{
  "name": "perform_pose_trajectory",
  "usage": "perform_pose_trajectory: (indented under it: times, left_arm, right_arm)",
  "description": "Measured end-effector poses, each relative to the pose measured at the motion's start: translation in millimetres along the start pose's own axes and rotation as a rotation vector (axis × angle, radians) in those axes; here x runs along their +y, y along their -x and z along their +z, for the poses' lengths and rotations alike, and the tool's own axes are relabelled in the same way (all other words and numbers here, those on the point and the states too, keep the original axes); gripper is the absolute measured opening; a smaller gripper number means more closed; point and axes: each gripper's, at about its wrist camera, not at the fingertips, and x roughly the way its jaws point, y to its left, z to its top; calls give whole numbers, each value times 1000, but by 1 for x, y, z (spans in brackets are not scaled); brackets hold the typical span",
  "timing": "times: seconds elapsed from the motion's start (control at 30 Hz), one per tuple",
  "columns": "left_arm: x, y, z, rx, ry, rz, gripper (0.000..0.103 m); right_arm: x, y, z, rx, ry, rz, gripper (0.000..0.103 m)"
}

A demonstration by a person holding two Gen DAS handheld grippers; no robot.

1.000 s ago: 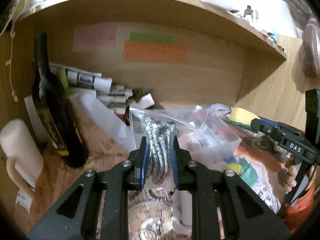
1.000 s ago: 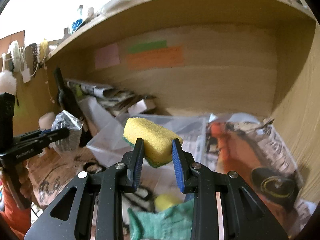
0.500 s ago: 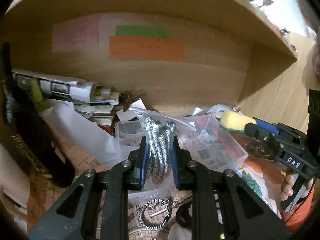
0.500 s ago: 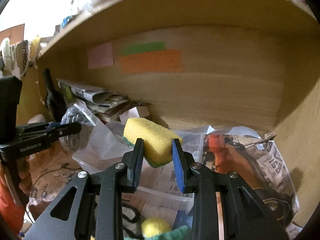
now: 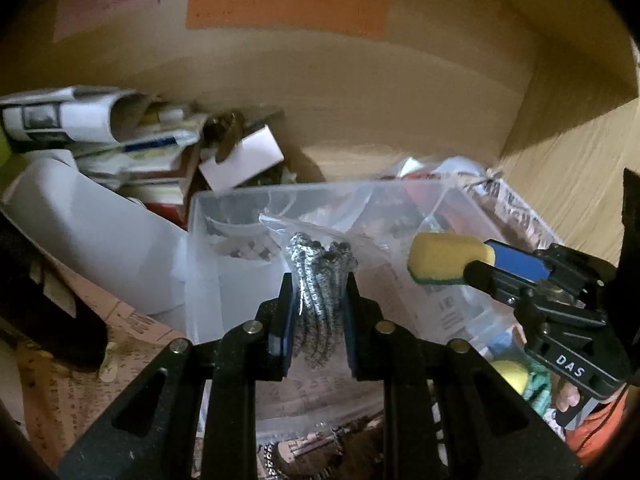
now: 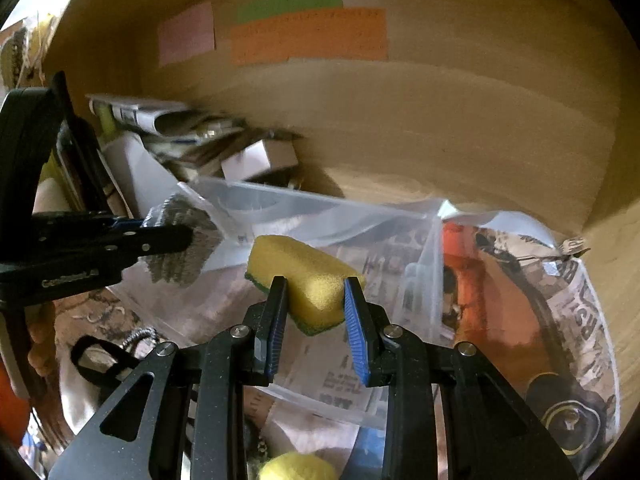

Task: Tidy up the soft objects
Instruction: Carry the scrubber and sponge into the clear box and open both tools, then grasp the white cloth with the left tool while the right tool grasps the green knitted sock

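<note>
Grey and white braided cord [image 5: 320,292], packed in a thin clear plastic bag [image 5: 360,216], is sitting between the jaws of the left gripper [image 5: 317,312] in the left wrist view. The jaws are clamping on the cord through the film. The bundle is looking light and limp, and the film is looking slippery, so the hold on the thick middle of the cord seems safer than a hold on loose plastic. Just behind it, the clear plastic bin [image 5: 224,200] is standing on the shelf, with rolled papers [image 5: 80,116] to the left. To the right, the right gripper [image 5: 476,260] is holding the yellow sponge [image 5: 444,256] over the bin.

In the right wrist view, the yellow sponge [image 6: 304,276] is showing a porous foam body and a thin green scouring layer on its lower side. The jaws of the right gripper [image 6: 314,312] are pressing on its two sides, and it is hanging above the clear plastic bin [image 6: 320,204]. It is probably very light and springy, so a grip across the middle is holding well, while hard pressing would only squash it. The left gripper [image 6: 176,236] is entering from the left with the bagged cord [image 6: 180,248]. A printed newspaper [image 6: 560,320] is lining the wooden shelf [image 6: 440,140], and coloured paper notes [image 6: 308,36] are sticking on its back wall.
</note>
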Motion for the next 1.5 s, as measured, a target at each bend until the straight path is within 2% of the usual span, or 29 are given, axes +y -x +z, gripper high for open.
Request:
perform_pose_trajectory:
  times: [0.27, 0.37, 0.47, 0.5, 0.6, 0.77, 0.87, 0.93, 1.03, 1.17, 1.23, 1.43, 1.5]
  left_arm:
    - [-9, -11, -8, 50, -32, 18, 21]
    - [-8, -10, -9, 57, -28, 14, 26]
    - [-8, -7, -8, 44, -21, 11, 34]
    - [-8, -2, -8, 32, -21, 15, 40]
    - [-12, 16, -9, -13, -21, 19, 53]
    - [-20, 51, -10, -99, -28, 31, 67]
    - [-24, 74, -12, -160, -30, 38, 78]
    - [-26, 88, -15, -196, -35, 42, 89]
    - [-28, 110, -23, -250, -40, 48, 99]
    - [-33, 126, -37, -274, -51, 56, 102]
    - [-34, 130, -46, -270, -50, 53, 102]
    - [-32, 126, -77, -214, -35, 58, 102]
    - [-29, 119, -89, -173, -14, 58, 102]
  right_arm:
    - [3, -13, -3, 64, 17, 17, 28]
    - [4, -14, -3, 74, 14, 28, 28]
    - [5, -13, -3, 73, 8, 32, 32]
    - [4, -11, -2, 69, 5, 33, 34]
    - [3, 0, -1, 33, -6, 31, 45]
    - [4, 32, 3, -62, -11, 12, 62]
    - [7, 55, 4, -127, -11, -6, 76]
    - [9, 70, 2, -166, -12, -13, 84]
    - [11, 92, -4, -214, -10, -17, 88]
    - [13, 108, -18, -236, -16, -25, 98]
    - [15, 111, -26, -237, -17, -31, 99]
    - [18, 110, -53, -181, -55, -15, 99]
    - [20, 107, -63, -156, -61, -1, 100]
